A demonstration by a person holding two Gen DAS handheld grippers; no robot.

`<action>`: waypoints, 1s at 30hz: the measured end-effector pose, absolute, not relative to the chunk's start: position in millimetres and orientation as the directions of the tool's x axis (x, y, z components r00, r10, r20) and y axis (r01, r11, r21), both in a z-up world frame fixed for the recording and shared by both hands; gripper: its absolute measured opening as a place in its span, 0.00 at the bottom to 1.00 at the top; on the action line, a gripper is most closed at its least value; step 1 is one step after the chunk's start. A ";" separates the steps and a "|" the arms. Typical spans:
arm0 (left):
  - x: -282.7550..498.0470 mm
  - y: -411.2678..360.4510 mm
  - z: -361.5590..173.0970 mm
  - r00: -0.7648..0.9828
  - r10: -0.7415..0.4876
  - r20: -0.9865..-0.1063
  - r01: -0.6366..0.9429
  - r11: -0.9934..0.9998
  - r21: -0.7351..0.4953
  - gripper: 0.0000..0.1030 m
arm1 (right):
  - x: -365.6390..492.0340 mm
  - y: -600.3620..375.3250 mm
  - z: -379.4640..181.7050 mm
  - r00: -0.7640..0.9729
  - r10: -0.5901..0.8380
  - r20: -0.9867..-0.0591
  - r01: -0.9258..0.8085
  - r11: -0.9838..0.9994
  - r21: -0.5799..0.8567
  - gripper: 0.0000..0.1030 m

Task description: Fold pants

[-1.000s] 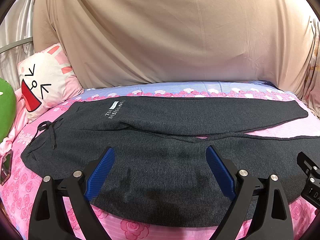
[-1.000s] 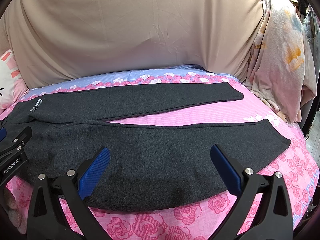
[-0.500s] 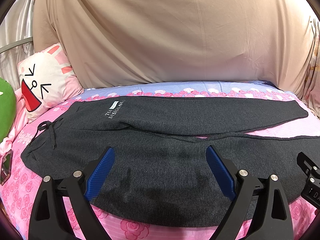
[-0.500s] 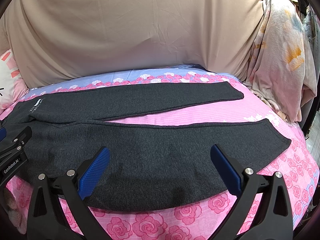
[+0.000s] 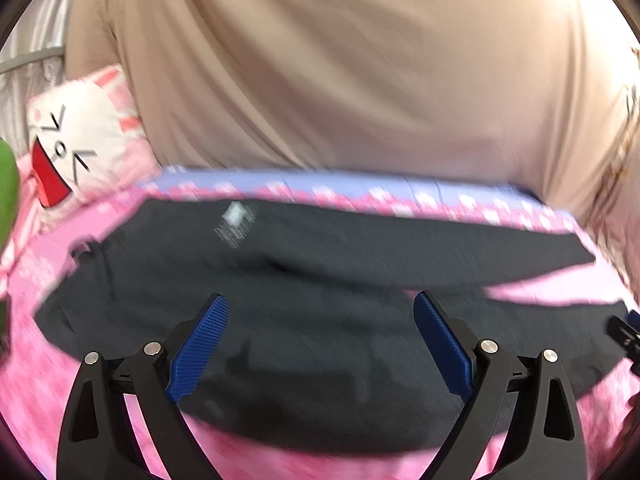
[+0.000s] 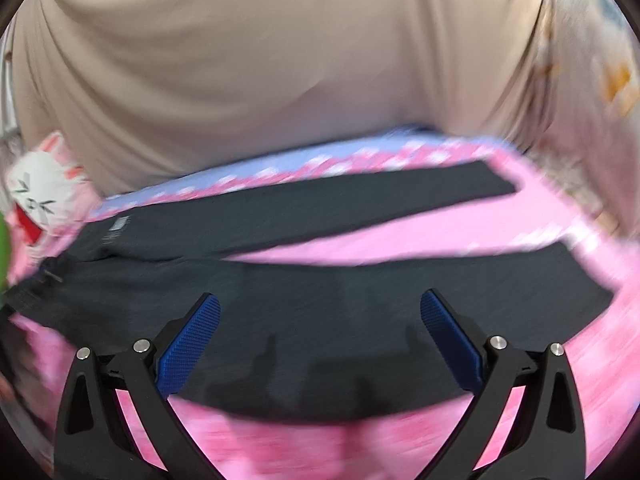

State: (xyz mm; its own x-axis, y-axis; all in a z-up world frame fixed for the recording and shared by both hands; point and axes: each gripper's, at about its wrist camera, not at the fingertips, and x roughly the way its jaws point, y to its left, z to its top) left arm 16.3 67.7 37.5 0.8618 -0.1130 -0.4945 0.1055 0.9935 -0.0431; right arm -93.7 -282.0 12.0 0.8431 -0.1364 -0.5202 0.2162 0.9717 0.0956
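Note:
Dark grey pants (image 5: 320,320) lie flat on the pink floral bed sheet (image 5: 280,460), waist to the left, both legs running right. My left gripper (image 5: 320,308) is open and empty above the near leg's thigh. In the right wrist view the pants (image 6: 340,308) show both legs spread apart, with pink sheet between them. My right gripper (image 6: 320,304) is open and empty above the near leg's middle. The right gripper's tip (image 5: 624,332) shows at the left view's right edge. Both views are motion-blurred.
A white cartoon-face pillow (image 5: 80,152) and a green plush (image 5: 6,192) sit at the bed's left end. A beige cloth (image 5: 340,72) hangs behind the bed. A patterned fabric (image 6: 592,80) hangs at the far right.
Both grippers have started moving; the views are now blurred. The right view has swung so the pillow and pants' waist show at its left. The pants have not moved.

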 end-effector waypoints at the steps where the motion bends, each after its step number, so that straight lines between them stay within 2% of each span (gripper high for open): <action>1: 23.4 77.9 46.4 0.870 -0.101 -0.482 0.092 0.995 -0.043 0.89 | -91.5 -299.8 16.9 0.836 -0.168 -0.523 0.245 0.966 0.081 0.96; 4: 63.8 118.3 70.4 0.884 -0.044 -0.465 0.030 0.999 -0.038 0.89 | -70.9 -361.8 24.8 0.796 -0.249 -0.552 0.324 0.945 0.040 0.96; 8: 147.3 169.4 75.9 0.851 0.098 -0.516 -0.104 0.994 0.018 0.89 | -20.8 -436.5 20.1 0.736 -0.270 -0.620 0.378 0.924 0.047 0.95; 10: 196.2 193.0 63.8 0.796 0.157 -0.584 -0.152 0.987 0.058 0.89 | 3.5 -466.3 16.8 0.728 -0.230 -0.646 0.375 0.922 0.094 0.78; 13: 256.8 229.1 35.4 0.696 0.165 -0.698 -0.215 0.976 0.016 0.86 | 53.4 -497.3 5.6 0.688 -0.205 -0.696 0.382 0.918 0.108 0.78; 17: 302.2 251.2 11.6 0.642 0.187 -0.743 -0.256 0.966 0.022 0.85 | 109.6 -526.2 -7.1 0.649 -0.228 -0.726 0.398 0.915 0.069 0.78; 21: 331.3 259.2 -13.7 0.574 0.210 -0.791 -0.296 0.954 0.039 0.87 | 152.8 -551.8 -24.3 0.593 -0.264 -0.761 0.441 0.897 0.032 0.86; 23: 346.2 265.2 -31.9 0.519 0.182 -0.835 -0.321 0.947 0.007 0.90 | 166.0 -556.4 -35.3 0.580 -0.239 -0.779 0.443 0.895 0.055 0.85; 24: 347.4 264.2 -31.9 0.527 0.205 -0.825 -0.329 0.944 0.024 0.90 | 169.2 -556.8 -36.0 0.593 -0.231 -0.771 0.439 0.896 0.069 0.85; 26: 352.2 259.1 -31.9 0.517 0.225 -0.826 -0.323 0.945 0.055 0.89 | 172.5 -551.7 -33.4 0.623 -0.191 -0.759 0.409 0.906 0.108 0.65; 27: 353.4 256.6 -30.6 0.519 0.231 -0.823 -0.315 0.947 0.067 0.77 | 175.6 -549.5 -32.1 0.622 -0.186 -0.761 0.404 0.909 0.108 0.45; 28: 352.8 254.5 -28.1 0.525 0.230 -0.819 -0.308 0.949 0.068 0.40 | 175.6 -546.9 -29.8 0.630 -0.162 -0.759 0.386 0.914 0.126 0.22; 29: 351.6 251.2 -25.2 0.518 0.238 -0.822 -0.309 0.948 0.080 0.16 | 174.7 -543.9 -26.4 0.640 -0.136 -0.756 0.369 0.918 0.148 0.12; 30: 351.9 251.3 -22.9 0.507 0.248 -0.826 -0.321 0.943 0.087 0.08 | 173.3 -541.3 -22.2 0.648 -0.146 -0.747 0.368 0.919 0.140 0.09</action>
